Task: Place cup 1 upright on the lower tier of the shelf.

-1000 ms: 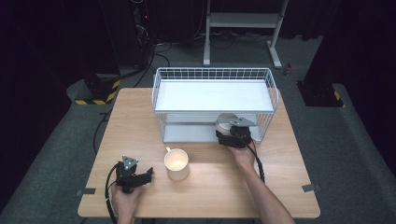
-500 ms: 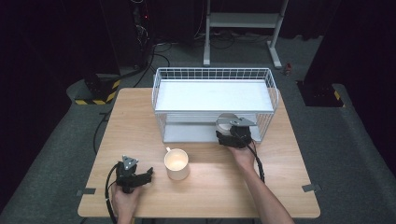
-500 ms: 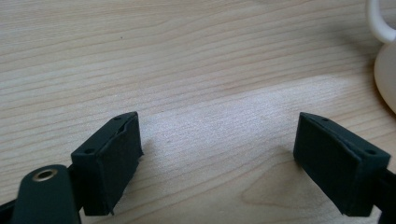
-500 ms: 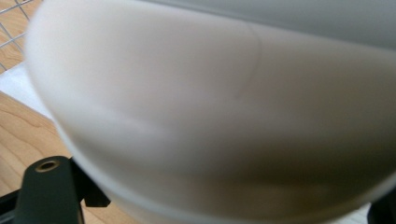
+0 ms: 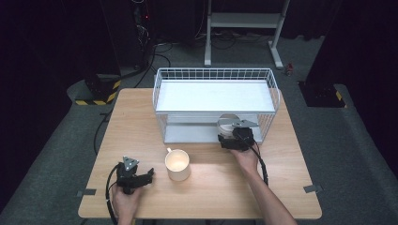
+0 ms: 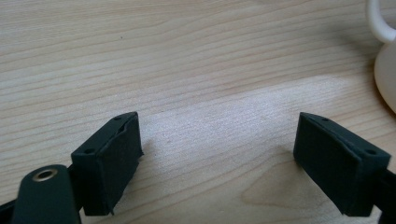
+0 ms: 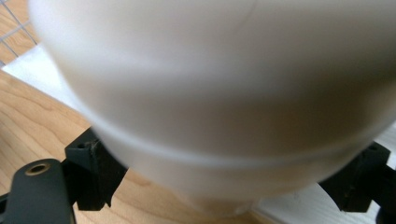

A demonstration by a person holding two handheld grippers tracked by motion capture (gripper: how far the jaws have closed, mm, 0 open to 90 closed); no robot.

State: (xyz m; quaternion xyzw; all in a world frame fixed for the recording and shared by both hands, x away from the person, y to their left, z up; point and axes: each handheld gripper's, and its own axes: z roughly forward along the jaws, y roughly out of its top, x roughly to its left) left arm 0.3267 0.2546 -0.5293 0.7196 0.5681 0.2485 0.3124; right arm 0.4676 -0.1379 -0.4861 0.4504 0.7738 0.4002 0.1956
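Observation:
My right gripper (image 5: 231, 133) reaches into the lower level of a white wire rack (image 5: 162, 112) and is shut on a white bowl (image 5: 226, 123). In the right gripper view the bowl (image 7: 224, 79) bulges large between the two black jaws, which touch its sides, just above the rack's white shelf liner (image 7: 299, 205). My left gripper (image 5: 148, 175) rests near the table's front left, open, with bare wood between its fingers (image 6: 112, 158). A cream mug (image 5: 177, 164) stands just right of it, its handle (image 6: 380, 23) at the edge of the left gripper view.
The wooden table (image 5: 136, 117) carries the two-level rack at its back middle. Dark floor, cables and a white stand (image 5: 244, 28) lie beyond the table. A yellow-black striped marker (image 5: 96, 99) sits off the far left corner.

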